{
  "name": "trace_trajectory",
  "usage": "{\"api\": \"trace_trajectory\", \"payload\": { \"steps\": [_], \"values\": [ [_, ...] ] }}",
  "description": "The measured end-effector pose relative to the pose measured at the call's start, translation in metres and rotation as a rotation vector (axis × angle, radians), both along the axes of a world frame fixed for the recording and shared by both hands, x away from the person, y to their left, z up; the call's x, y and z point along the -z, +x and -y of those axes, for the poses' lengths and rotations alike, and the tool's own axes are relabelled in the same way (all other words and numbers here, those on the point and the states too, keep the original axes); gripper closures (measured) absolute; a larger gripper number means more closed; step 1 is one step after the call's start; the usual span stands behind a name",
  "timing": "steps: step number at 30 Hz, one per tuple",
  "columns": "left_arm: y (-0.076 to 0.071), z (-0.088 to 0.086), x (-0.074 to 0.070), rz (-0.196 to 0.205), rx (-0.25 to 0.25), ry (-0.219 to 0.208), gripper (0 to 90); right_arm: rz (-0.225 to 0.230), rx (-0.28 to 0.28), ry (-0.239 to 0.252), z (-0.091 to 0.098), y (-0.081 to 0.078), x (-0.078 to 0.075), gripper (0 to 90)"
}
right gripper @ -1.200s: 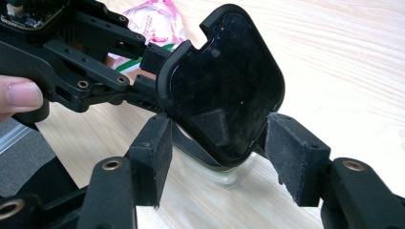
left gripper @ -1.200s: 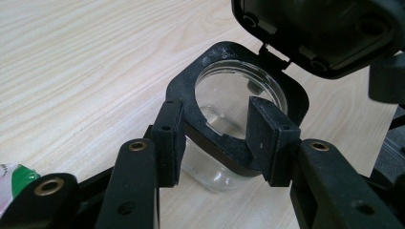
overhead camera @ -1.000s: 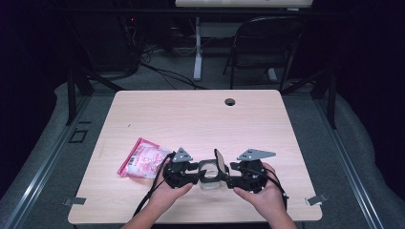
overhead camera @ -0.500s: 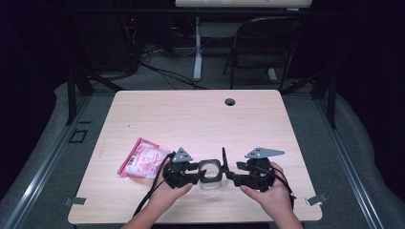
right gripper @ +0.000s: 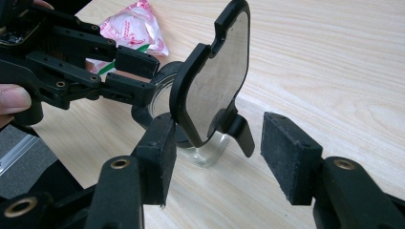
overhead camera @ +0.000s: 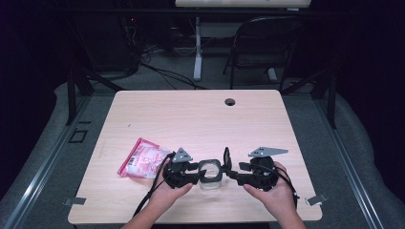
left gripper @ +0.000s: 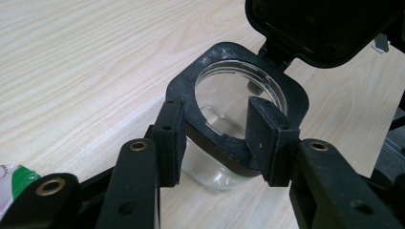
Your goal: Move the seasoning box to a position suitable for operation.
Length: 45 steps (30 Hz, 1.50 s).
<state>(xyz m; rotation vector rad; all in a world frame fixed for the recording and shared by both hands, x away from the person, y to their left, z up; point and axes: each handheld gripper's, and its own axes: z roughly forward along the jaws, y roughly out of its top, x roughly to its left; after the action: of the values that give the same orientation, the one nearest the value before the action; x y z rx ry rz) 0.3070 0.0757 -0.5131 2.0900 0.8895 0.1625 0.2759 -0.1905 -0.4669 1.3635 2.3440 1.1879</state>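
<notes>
Clear glass jar (overhead camera: 210,180) with a black square-collared rim and a hinged black lid (overhead camera: 226,159) standing open sits near the desk's (overhead camera: 200,119) front edge. Left gripper (left gripper: 217,138) clamps the collar. Right gripper (right gripper: 217,157) has just been closing, its jaws wide around the lid, not pressing. Pink-and-white plastic packet (overhead camera: 142,159) lies nearby toward the left edge.

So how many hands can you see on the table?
2. The left hand is at the table's near edge, beside the pink packet. The right hand is on the other side of the glass jar.
</notes>
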Motion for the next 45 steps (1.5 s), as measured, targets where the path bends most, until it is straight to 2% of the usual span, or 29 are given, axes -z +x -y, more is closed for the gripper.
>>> {"api": "trace_trajectory", "payload": {
  "steps": [5, 11, 17, 22, 28, 36, 45],
  "values": [
    [0.0, 0.0, 0.0, -0.001, -0.003, 0.001, 59.5, 0.015, -0.012, -0.007, -0.005, -0.001, 0.002, 47.7],
    [0.0, -0.001, 0.0, 0.0, -0.001, -0.001, 60.5, 0.002, -0.037, -0.029, -0.018, -0.001, 0.011, 47.1],
    [0.0, -0.006, -0.002, 0.005, -0.006, 0.002, 60.2, 0.018, -0.012, -0.028, -0.025, 0.002, 0.022, 50.0],
    [0.0, -0.014, -0.006, 0.011, -0.033, -0.014, 60.2, 0.029, -0.006, -0.025, -0.027, 0.007, 0.024, 52.4],
    [0.001, -0.021, -0.009, 0.01, -0.055, -0.018, 60.2, 0.035, 0.002, -0.035, -0.029, 0.01, 0.027, 57.3],
    [0.001, -0.027, -0.009, 0.012, -0.069, -0.021, 60.3, 0.032, -0.008, -0.035, -0.027, 0.013, 0.027, 70.6],
    [-0.001, -0.029, -0.006, 0.016, -0.087, -0.005, 60.2, 0.025, -0.046, -0.033, -0.025, 0.021, 0.027, 81.6]
  ]
}}
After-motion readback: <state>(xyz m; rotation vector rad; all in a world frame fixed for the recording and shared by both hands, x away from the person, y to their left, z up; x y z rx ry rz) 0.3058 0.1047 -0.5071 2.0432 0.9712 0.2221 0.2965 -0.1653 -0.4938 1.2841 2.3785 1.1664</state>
